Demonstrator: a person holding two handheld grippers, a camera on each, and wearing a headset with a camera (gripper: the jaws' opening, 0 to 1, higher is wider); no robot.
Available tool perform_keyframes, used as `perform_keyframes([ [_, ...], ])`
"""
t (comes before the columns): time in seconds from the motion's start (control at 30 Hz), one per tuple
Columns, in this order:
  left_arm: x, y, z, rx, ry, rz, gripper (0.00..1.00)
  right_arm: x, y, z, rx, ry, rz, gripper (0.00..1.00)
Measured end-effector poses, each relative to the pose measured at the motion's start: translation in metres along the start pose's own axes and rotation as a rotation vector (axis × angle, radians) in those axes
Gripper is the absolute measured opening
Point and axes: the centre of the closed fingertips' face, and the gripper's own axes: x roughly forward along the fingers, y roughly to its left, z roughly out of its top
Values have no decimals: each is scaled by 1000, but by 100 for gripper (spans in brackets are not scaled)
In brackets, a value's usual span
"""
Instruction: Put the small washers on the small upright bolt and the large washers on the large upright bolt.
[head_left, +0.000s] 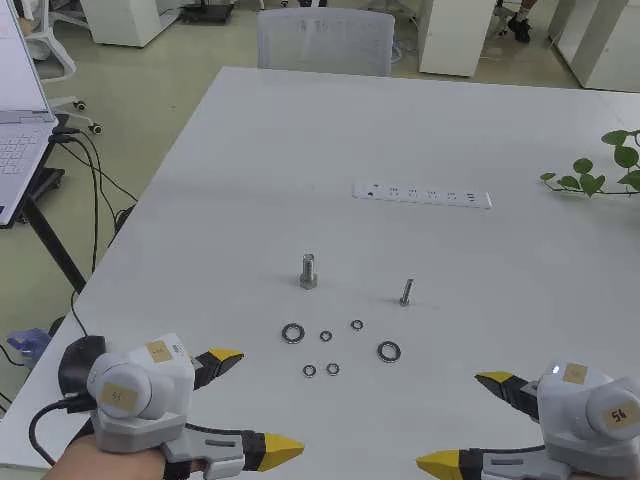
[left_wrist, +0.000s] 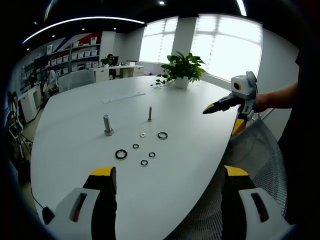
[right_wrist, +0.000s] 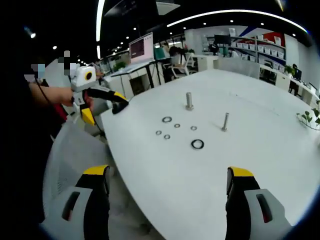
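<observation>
Two hand-held grippers are poised at the near edge of a white table (head_left: 300, 150) in an open-plan office. At far left, off the table, an open laptop (head_left: 15, 140) sits with dark cables trailing beneath it. The left gripper (head_left: 270, 402) hangs at the table's near left corner, its yellow-tipped jaws spread wide with nothing between them. Farther in and to the right, the large bolt (head_left: 308, 270) stands upright on its head with no washer on it.

All the washers lie flat on the tabletop, between the bolts and the person. One large washer (head_left: 293, 332) lies just on the near side of the large bolt. Four small washers (head_left: 326, 336) are scattered to its right. A second large washer (head_left: 389, 351) closes the group on the right, on the near side of the small bolt (head_left: 406, 292). That bolt also stands upright and bare, well apart from the large one.

Beyond the bolts, a white power strip (head_left: 421, 194) lies flat toward the far side. The right gripper (head_left: 450, 420) is held at the near right edge, its jaws likewise wide apart and empty. Each gripper view looks out between its own parted jaws toward the bolts and washers, with the other gripper at one side. A leafy plant (head_left: 600, 165) reaches in at the far right
</observation>
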Motion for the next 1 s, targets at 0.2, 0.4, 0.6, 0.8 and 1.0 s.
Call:
perform_keyframes([
  [0.2,2,2,-1,24,16,7,88,-2,-7,-1,-3,6,-20,90],
  [0.4,1,4,-2,21,15,6,87,0,-11,1,-1,12,-33,88],
  [0.6,2,4,-3,12,12,3,87,6,-10,8,-10,18,-31,86],
  [0.8,2,3,-3,15,17,7,87,10,-9,8,-17,29,-23,85],
  [1.0,3,3,-2,15,15,12,86,14,-17,9,-22,42,-27,80],
])
